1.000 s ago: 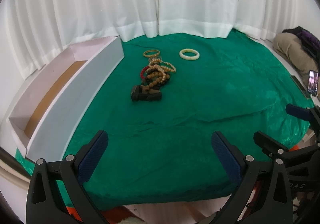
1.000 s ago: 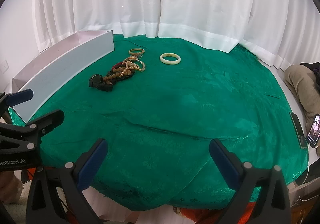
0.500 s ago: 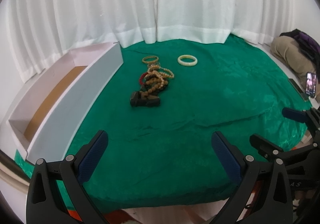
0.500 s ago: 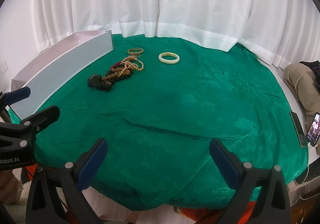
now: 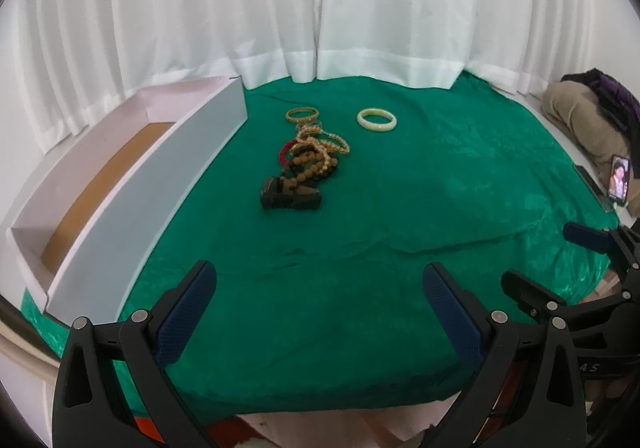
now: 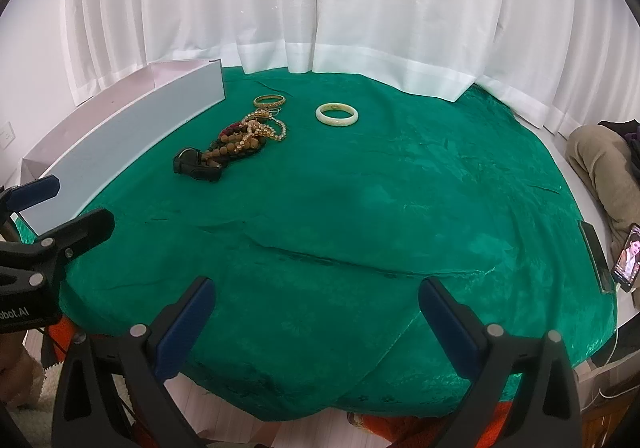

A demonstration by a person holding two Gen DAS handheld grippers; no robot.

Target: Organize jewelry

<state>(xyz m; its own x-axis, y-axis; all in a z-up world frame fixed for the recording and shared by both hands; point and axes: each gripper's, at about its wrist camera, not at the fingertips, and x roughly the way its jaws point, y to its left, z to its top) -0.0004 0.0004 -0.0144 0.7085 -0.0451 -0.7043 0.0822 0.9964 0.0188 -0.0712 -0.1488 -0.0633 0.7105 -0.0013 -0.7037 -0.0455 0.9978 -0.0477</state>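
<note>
A tangled pile of bead bracelets and gold chains (image 5: 310,157) (image 6: 244,137) lies on the green cloth (image 5: 360,248) (image 6: 360,207), with a black clasp-like piece (image 5: 290,197) (image 6: 196,165) at its near end. A gold bangle (image 5: 302,113) (image 6: 269,100) and a pale jade bangle (image 5: 377,119) (image 6: 337,114) rest just behind it. A long white box (image 5: 132,187) (image 6: 120,135) with a brown floor stands open at the left. My left gripper (image 5: 320,300) and right gripper (image 6: 316,308) hover open over the near edge, far from the jewelry, holding nothing.
White curtains hang behind the table. At the right, a lit phone (image 5: 619,179) (image 6: 628,264) leans by the cloth's edge, and a person's tan trouser leg (image 5: 584,119) (image 6: 604,163) rests beyond. The other gripper shows at each view's side.
Both grippers have drawn back and risen slightly, so the jewelry sits a little lower and farther in view. Nothing on the cloth has moved. The jaws stay wide apart.
</note>
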